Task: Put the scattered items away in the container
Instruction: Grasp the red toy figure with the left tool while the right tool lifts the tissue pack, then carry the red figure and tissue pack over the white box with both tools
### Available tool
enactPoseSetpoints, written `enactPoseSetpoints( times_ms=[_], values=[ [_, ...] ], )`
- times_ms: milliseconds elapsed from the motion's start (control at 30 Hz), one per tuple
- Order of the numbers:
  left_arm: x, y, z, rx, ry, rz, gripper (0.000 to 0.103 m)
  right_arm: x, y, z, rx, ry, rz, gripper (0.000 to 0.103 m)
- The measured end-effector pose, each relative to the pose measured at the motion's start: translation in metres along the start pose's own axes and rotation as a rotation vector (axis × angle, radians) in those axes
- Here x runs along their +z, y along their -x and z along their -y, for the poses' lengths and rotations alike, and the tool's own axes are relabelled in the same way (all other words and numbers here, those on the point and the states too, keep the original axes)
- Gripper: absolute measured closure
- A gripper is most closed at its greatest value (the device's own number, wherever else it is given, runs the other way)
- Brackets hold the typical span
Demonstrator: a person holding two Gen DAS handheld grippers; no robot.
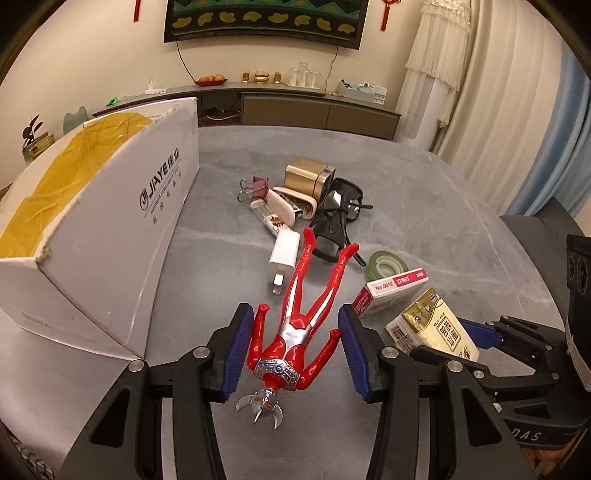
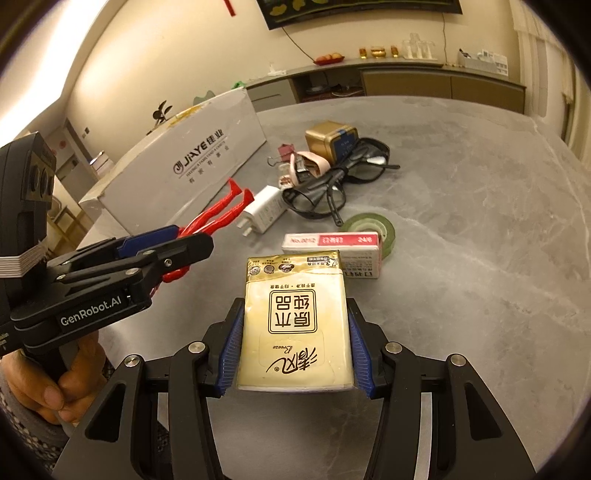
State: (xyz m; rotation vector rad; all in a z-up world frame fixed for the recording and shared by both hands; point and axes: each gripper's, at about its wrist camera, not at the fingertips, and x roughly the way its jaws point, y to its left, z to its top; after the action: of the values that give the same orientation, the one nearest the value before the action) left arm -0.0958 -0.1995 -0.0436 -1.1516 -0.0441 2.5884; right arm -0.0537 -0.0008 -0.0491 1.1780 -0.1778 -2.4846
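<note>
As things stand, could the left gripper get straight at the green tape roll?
Probably not directly: the left gripper straddles the red toy figure, fingers apart, and the red-and-white staple box lies before the green tape roll.

A: Rear wall? B: Cream wall [image 1: 92, 44] bearing a dark framed hanging [image 1: 266, 18], with a low sideboard [image 1: 317, 110] below.
A: Right side? B: Pale pleated curtains [image 1: 509, 110]; grey marbled surface [image 1: 424, 206] in the foreground.

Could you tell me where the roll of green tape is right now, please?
The roll of green tape lies flat on the grey table, right of the pile, just behind the red-and-white staples box and near the black glasses.
</note>
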Motion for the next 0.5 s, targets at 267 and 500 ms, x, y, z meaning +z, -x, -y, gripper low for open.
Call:
enactPoseSetpoints(
  times_ms=[267, 500],
  values=[
    [0.010, 0.022, -0.015, -0.020, 0.044, 0.046, 0.054, 0.009, 0.012, -0.028, -0.008, 0.044, 0.040, 0.049],
    [0.020, 0.047, -0.029, -0.050, 0.078, 0.098, 0.054, 0.019, 0.019, -0.045, -0.009, 0.043, 0.064, 0.049]
  ],
)
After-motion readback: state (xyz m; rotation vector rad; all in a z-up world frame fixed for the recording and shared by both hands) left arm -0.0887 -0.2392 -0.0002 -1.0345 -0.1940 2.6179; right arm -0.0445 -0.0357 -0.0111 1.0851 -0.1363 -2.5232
